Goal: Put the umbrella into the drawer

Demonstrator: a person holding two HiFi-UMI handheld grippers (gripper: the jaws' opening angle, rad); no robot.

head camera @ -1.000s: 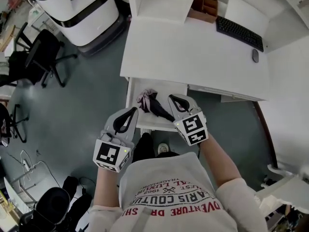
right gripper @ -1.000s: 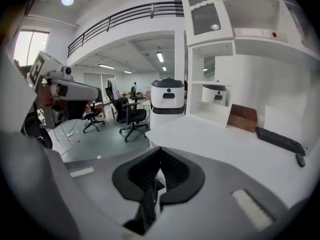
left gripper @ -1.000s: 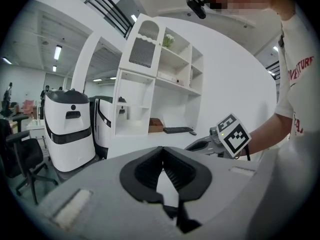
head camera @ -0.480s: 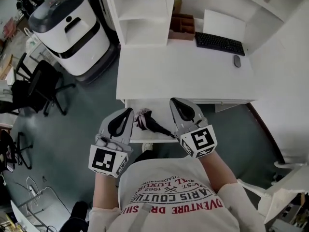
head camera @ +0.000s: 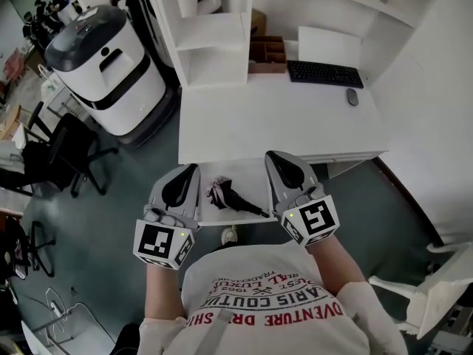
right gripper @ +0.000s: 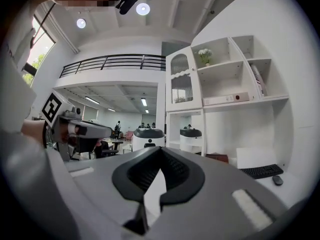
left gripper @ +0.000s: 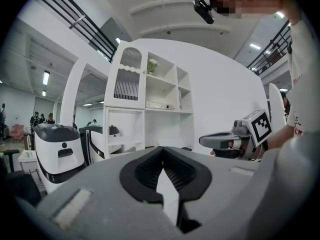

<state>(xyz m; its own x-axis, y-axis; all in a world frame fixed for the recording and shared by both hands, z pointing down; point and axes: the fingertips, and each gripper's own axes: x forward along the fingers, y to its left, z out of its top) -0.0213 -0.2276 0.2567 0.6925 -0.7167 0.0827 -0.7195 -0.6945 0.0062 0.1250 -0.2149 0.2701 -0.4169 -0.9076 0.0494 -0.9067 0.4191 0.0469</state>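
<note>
The left gripper point(head camera: 188, 174) hung over the left side of the open drawer point(head camera: 255, 189), which stuck out from the front edge of the white desk point(head camera: 281, 120). Its jaws were pressed together with nothing between them. The folded umbrella point(head camera: 230, 197) lay inside the drawer toward its left side, handle slanting right. Over the drawer's right side, the right gripper point(head camera: 275, 160) was likewise closed and empty. A keyboard point(head camera: 325, 73) and mouse point(head camera: 352, 97) sat near the desk's far right corner.
</note>
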